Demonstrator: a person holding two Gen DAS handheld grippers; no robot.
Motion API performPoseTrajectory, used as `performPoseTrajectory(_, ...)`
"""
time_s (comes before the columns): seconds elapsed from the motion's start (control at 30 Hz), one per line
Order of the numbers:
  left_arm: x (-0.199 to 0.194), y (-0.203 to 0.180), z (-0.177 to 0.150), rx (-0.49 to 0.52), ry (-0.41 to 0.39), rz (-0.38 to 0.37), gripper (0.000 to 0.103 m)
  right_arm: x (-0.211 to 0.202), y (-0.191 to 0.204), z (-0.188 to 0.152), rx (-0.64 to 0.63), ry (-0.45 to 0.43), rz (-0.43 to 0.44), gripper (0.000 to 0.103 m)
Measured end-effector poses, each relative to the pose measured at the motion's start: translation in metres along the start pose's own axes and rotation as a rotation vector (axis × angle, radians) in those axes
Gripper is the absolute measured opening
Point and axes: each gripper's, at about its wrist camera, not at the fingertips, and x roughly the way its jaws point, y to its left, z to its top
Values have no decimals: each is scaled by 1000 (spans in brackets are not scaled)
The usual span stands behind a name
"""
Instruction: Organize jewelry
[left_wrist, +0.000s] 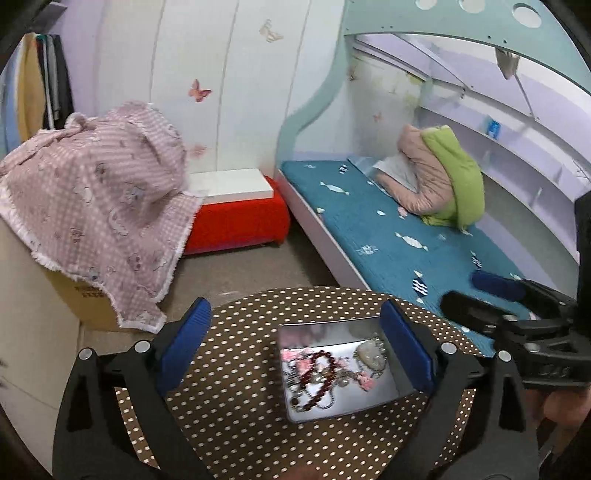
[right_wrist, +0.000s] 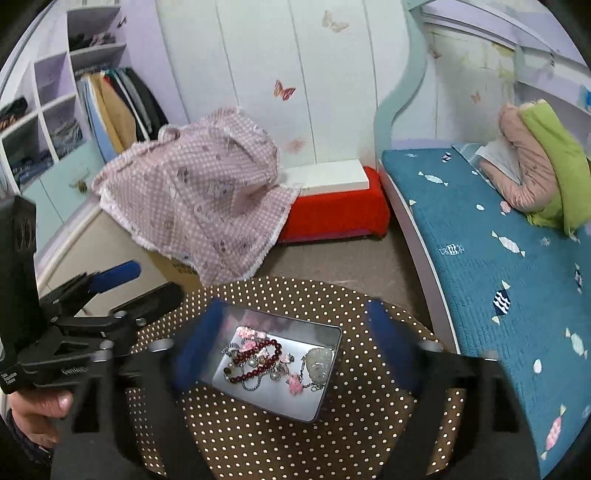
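Silver tin of tangled jewelry sits on the dotted table. Left gripper and right gripper, both wide, empty, hover near (snagged chains risk dragging several pieces out together).

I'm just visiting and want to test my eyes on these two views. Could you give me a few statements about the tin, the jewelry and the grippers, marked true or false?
1. The metal tin sits on a polka-dot surface. True.
2. The tin is empty. False: it holds tangled jewelry, including a dark red bead bracelet and a pale pendant.
3. The left gripper is clamped on the bracelet. False: its jaws stand open, holding nothing.
4. The right gripper is open too. True.
5. A red bench stands beside the bed. True.
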Motion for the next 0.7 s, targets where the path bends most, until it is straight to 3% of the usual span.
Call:
performPoseTrajectory(0.43, -98, -2, -18, 33, -148, 138, 97, -57, 14, -9, 43, -87, -41, 95)
performPoseTrajectory(0.7, -182, -15, -46, 43, -260, 176, 98, -121, 40, -43, 44, -183, -58, 95)
